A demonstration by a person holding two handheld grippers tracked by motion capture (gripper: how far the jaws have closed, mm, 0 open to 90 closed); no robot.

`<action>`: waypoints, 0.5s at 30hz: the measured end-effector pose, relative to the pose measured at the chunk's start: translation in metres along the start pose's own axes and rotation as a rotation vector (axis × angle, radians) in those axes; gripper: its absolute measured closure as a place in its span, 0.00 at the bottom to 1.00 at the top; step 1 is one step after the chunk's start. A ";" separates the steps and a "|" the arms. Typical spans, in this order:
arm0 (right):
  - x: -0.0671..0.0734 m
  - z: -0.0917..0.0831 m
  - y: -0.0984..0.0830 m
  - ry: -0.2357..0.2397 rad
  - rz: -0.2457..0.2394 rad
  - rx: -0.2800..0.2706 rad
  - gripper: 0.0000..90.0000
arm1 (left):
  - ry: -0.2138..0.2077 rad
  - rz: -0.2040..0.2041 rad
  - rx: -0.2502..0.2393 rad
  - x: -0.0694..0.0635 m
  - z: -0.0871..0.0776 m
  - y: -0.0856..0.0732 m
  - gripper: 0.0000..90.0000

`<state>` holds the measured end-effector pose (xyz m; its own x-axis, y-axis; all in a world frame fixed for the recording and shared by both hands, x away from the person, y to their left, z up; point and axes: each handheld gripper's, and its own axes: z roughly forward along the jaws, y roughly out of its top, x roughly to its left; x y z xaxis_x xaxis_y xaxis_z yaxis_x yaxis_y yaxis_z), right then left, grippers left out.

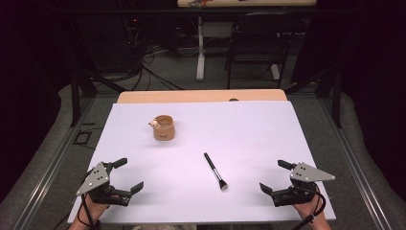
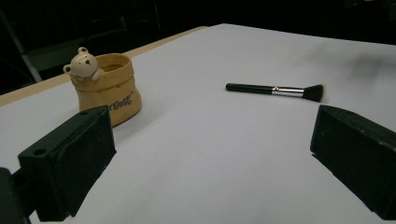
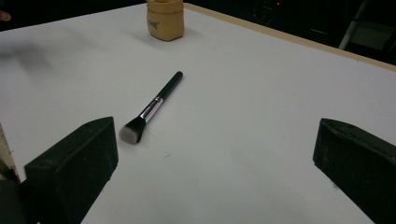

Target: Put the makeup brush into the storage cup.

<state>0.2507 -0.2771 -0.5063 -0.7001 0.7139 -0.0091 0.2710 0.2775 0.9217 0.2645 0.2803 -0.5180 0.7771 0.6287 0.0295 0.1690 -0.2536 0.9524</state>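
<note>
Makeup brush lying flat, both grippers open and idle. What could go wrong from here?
1. The makeup brush lies flat on the white sheet; its thin round handle may roll or skid under the jaws.
2. Pinching its bristles instead of the handle could splay them.
3. The bear pot looks light, so a nudge from the left gripper or right gripper might tip it.

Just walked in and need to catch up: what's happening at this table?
A person holds a two-jaw gripper in each hand at the near edge of the white table. The left gripper and right gripper are both open and empty. A makeup brush lies untouched between them, and a tan bear pot stands farther back.
</note>
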 end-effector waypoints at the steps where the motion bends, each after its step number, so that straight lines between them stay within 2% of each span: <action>1: 0.000 0.000 0.000 -0.001 0.001 -0.001 0.00 | 0.001 0.000 -0.002 0.000 0.000 0.000 0.00; 5: 0.002 0.000 0.001 0.006 0.007 -0.004 0.00 | 0.003 0.002 -0.002 0.000 0.000 0.000 0.00; 12: 0.008 0.004 0.005 0.009 -0.009 0.005 0.00 | -0.007 -0.002 0.002 0.000 0.001 0.000 0.00; 15: 0.011 0.006 0.008 -0.003 -0.016 0.009 0.00 | -0.005 -0.005 0.002 0.001 0.001 0.000 0.00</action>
<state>0.2487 -0.2629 -0.5010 -0.7022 0.7115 -0.0252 0.2659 0.2950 0.9177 0.2654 0.2801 -0.5183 0.7794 0.6261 0.0236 0.1737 -0.2521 0.9520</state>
